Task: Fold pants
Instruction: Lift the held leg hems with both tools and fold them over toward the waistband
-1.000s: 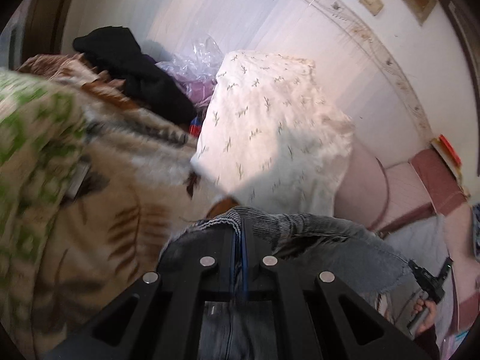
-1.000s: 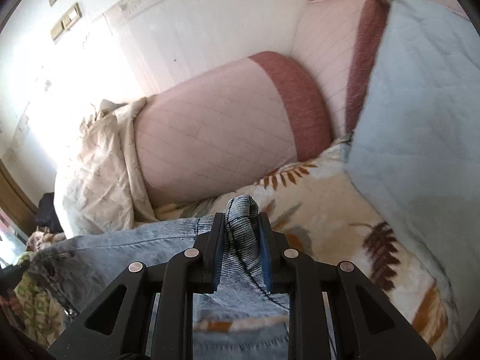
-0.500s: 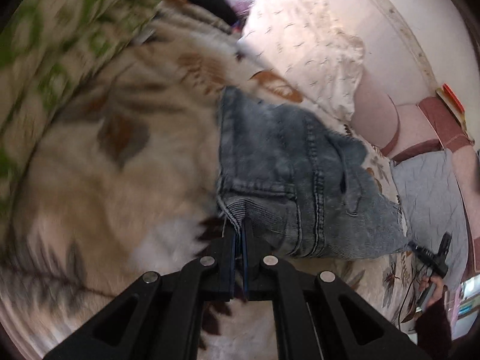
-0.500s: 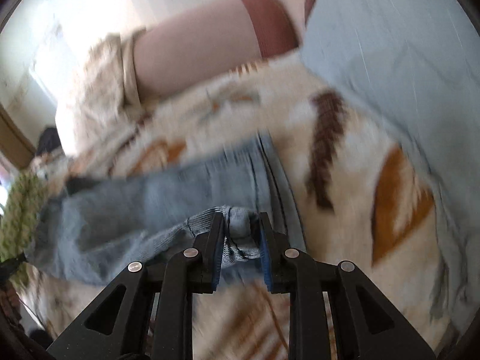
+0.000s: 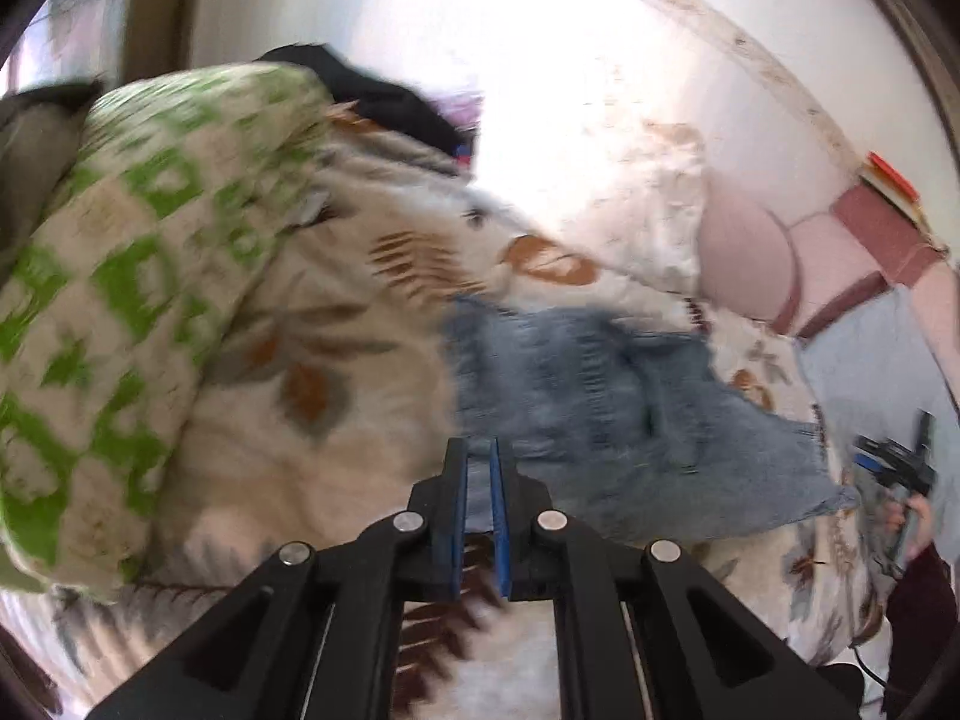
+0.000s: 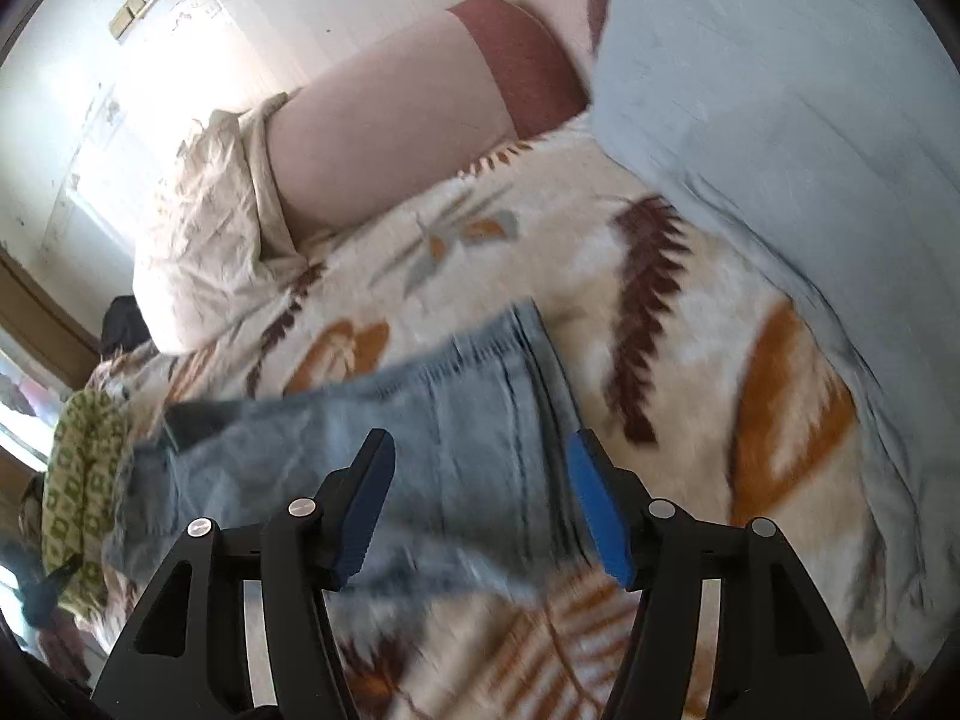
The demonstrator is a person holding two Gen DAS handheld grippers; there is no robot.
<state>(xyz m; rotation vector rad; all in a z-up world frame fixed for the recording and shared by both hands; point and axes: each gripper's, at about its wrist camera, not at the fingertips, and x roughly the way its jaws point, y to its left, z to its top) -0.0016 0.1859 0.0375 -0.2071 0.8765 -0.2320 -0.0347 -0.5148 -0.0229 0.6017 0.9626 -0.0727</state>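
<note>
The blue jeans (image 5: 606,414) lie flat on the leaf-patterned blanket (image 5: 336,396), folded into a wide band; the right wrist view shows them too (image 6: 420,438). My left gripper (image 5: 478,450) hovers just over the jeans' near edge, its jaws slightly apart with nothing between them. My right gripper (image 6: 480,450) is wide open above the jeans' right end and holds nothing. It also shows small at the right of the left wrist view (image 5: 900,462).
A green-patterned pillow (image 5: 120,312) lies at the left. A white floral pillow (image 5: 636,204) and a pink bolster (image 6: 384,138) stand at the bed's head. A light blue quilt (image 6: 780,108) covers the right side. Dark clothes (image 5: 384,96) are heaped behind the green pillow.
Both grippers laid the jeans down on the blanket and let go. The right jaws opened wide, the left jaws parted slightly, and both pulled back from the cloth.
</note>
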